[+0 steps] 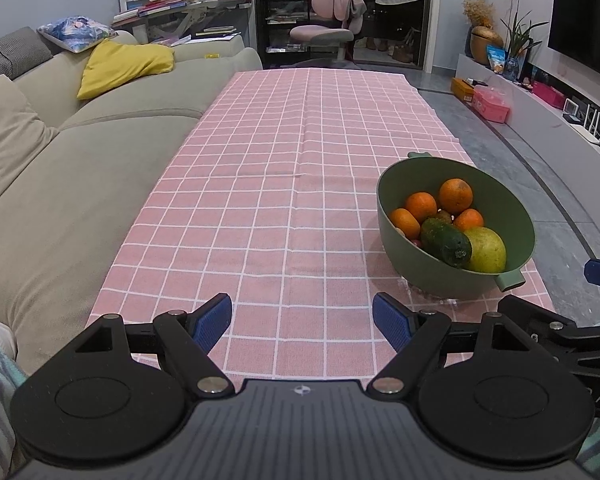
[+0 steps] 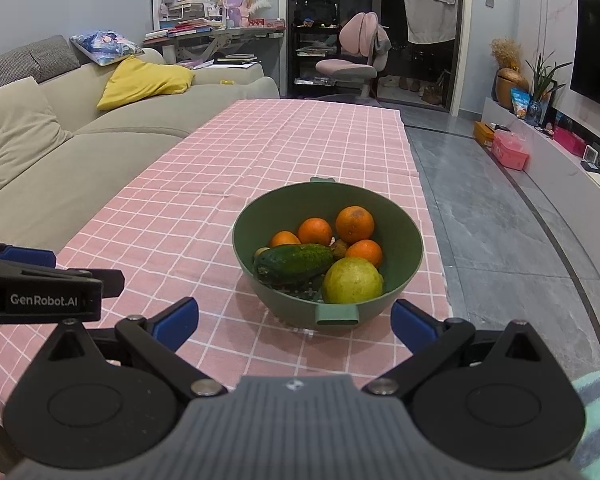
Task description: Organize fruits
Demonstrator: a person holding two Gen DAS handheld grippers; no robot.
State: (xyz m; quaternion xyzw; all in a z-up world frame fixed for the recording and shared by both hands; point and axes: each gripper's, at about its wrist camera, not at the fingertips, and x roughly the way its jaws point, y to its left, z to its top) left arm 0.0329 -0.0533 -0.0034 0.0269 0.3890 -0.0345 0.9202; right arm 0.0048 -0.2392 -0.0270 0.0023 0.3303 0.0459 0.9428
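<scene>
A green bowl (image 1: 392,200) (image 2: 404,232) stands on the pink checked tablecloth (image 1: 280,184) (image 2: 204,208). It holds several oranges (image 1: 455,195) (image 2: 355,224), a dark green cucumber (image 1: 446,241) (image 2: 296,263), a yellow-green round fruit (image 1: 486,250) (image 2: 352,281) and a small brown fruit (image 2: 339,247). My left gripper (image 1: 302,322) is open and empty, low over the cloth, left of the bowl. My right gripper (image 2: 294,322) is open and empty, just in front of the bowl's near handle (image 2: 337,316).
A beige sofa (image 1: 80,152) (image 2: 60,160) runs along the table's left side. Grey floor (image 2: 500,232) lies right of the table, with a TV bench (image 1: 540,112) beyond. A desk and pink chair (image 2: 360,64) stand at the far end.
</scene>
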